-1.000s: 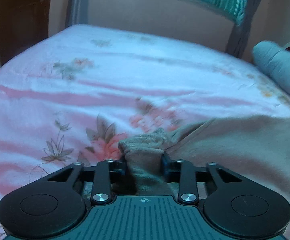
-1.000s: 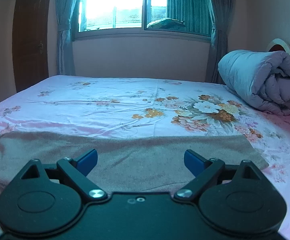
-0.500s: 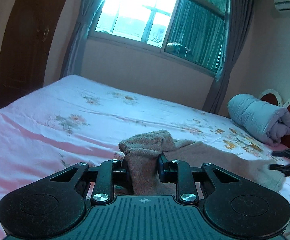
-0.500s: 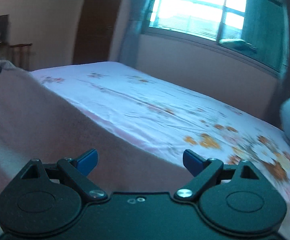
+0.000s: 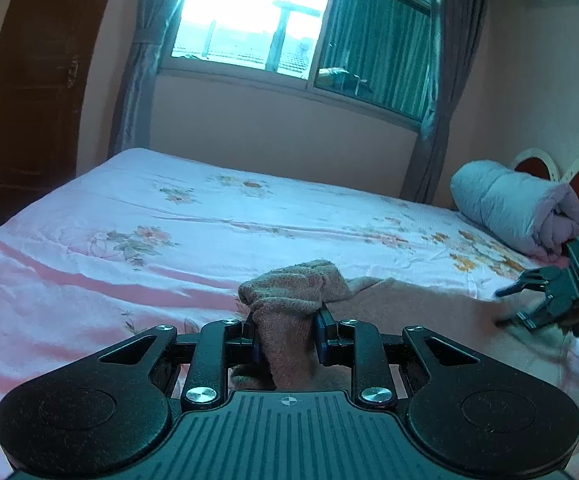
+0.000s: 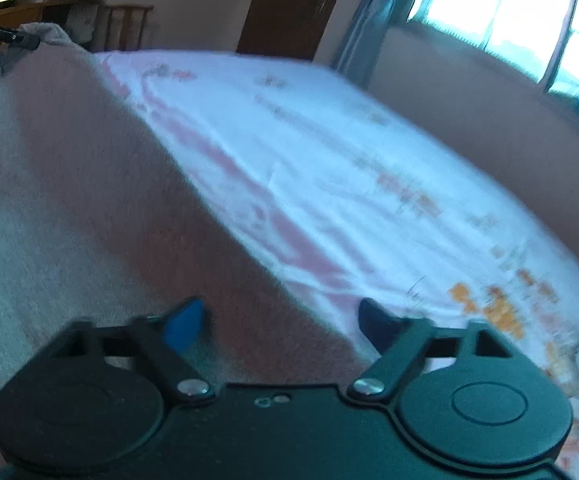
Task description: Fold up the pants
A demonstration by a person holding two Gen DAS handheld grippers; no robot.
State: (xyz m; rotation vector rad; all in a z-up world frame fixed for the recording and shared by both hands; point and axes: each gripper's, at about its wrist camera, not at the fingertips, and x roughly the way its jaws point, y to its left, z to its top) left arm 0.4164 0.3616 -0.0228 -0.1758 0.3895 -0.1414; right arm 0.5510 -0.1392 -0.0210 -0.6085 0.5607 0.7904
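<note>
Left tongs [image 5: 285, 334] clamp a bunched end of brown pants [image 5: 417, 296] over the bed [image 5: 209, 216]; right tongs [image 6: 279, 318] gape apart, so the far-right end may drag, creasing the fold.

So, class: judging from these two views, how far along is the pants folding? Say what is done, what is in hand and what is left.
Done: the pants lie spread on the bed, and one end is gathered up. In hand: the left claw is shut on that bunched end, lifted off the sheet. The right claw is open over the other end, gripping nothing. Left: no finished fold shows, so the lifted end has yet to be laid over and smoothed.
</note>
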